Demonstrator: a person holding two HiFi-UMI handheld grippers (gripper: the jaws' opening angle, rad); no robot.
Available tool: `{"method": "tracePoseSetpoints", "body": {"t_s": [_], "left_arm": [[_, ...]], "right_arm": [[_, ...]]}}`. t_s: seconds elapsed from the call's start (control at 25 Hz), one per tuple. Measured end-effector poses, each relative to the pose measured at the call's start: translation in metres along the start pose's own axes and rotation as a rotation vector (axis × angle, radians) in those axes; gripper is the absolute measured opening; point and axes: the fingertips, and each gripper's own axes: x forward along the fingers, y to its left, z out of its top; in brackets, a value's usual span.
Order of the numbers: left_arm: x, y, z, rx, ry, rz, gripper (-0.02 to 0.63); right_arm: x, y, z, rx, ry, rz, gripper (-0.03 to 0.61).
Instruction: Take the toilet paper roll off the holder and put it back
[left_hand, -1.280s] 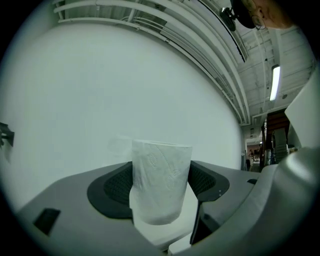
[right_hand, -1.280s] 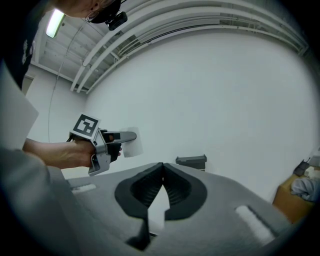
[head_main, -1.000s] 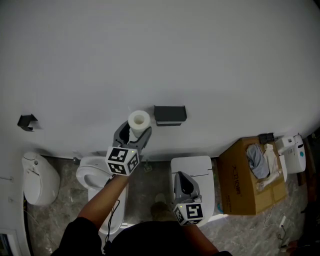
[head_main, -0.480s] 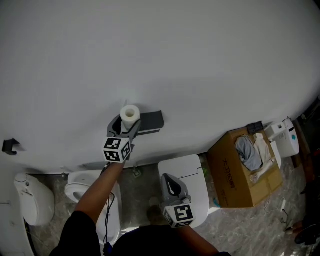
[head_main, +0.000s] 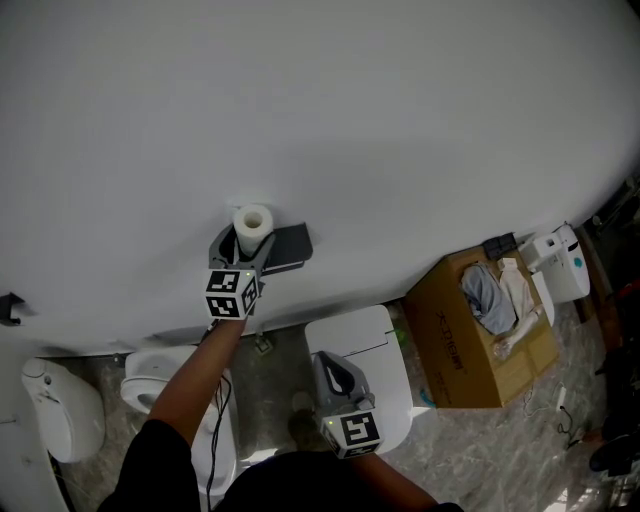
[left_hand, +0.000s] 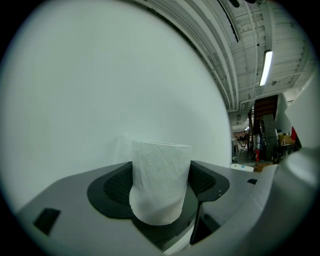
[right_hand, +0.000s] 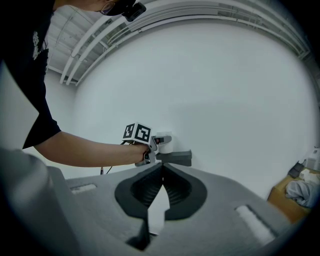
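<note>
- While the right gripper hangs low near the body, its jaws are pressed together on nothing.
- The left arm reaches out level, and the left gripper clasps the upright toilet paper roll by its sides.
- The roll is at the left end of the holder, by the wall. Seating and release look still to do.

Head view: steeply down. Left gripper view: close on white embossed paper roll; right gripper view shares it from farther back.
</note>
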Motion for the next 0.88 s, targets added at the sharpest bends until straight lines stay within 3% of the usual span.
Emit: {"method": "tracePoseSetpoints", "body": {"t_s": [0.44,0.6,0.88], "left_arm": [[0.002,0.008,-0.019,-0.020,0.009,0.021,0.347],[-0.003,0.005,-0.013,-0.019,-0.022,0.015,0.393],[-0.034,0.003,0.005,-0.028,-0.041,0.036,0.402]], "right_arm": [[-0.007,0.003,-0.003,0.020,0.014,0.000,-0.003],[-0.015,0.002,0.001,0.029,0.008,-0.004,-0.003],[-0.031,-0.003,0.002,0.042,-0.018,-0.019,-0.002]]}}
